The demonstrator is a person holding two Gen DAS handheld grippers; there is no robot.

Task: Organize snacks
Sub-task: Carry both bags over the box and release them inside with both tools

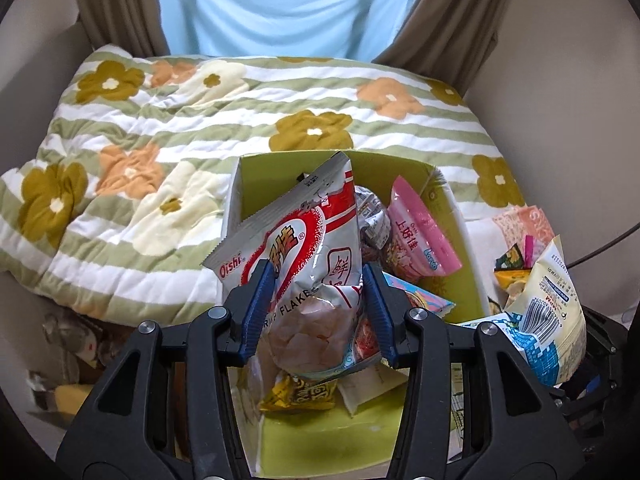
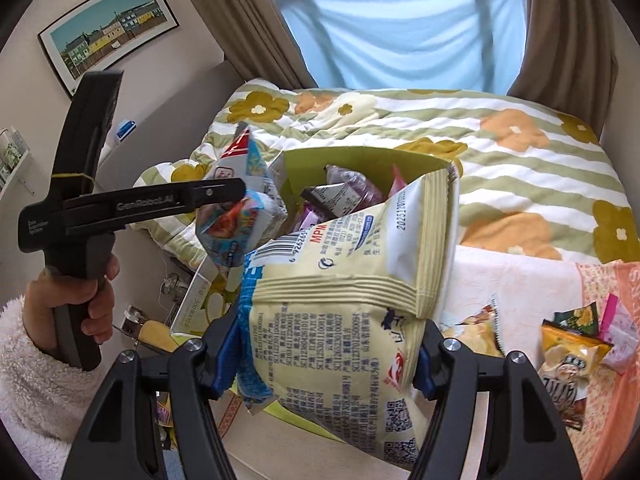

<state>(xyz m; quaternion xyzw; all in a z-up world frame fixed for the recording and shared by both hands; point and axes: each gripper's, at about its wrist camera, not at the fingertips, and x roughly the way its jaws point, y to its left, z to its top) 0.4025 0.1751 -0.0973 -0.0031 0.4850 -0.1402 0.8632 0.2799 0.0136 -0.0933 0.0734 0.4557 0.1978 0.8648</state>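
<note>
My left gripper (image 1: 318, 300) is shut on a white and red Oishi shrimp flakes bag (image 1: 308, 248) and holds it over the green cardboard box (image 1: 256, 176). The box holds a pink snack bag (image 1: 420, 232), a yellow packet (image 1: 298, 394) and other packets. My right gripper (image 2: 326, 354) is shut on a pale yellow snack bag (image 2: 344, 300), back side up, just in front of the box (image 2: 360, 156). The left gripper (image 2: 240, 194) with its bag (image 2: 236, 220) shows at the left in the right wrist view. The pale yellow bag also shows at the right in the left wrist view (image 1: 548, 312).
The box sits on a bed with a green-striped flower quilt (image 1: 160, 140). Several loose snack packets (image 2: 572, 344) lie on a pink towel (image 2: 520, 280) right of the box. Curtains and a blue sheet (image 2: 412, 28) hang behind the bed. A framed picture (image 2: 108, 28) hangs on the left wall.
</note>
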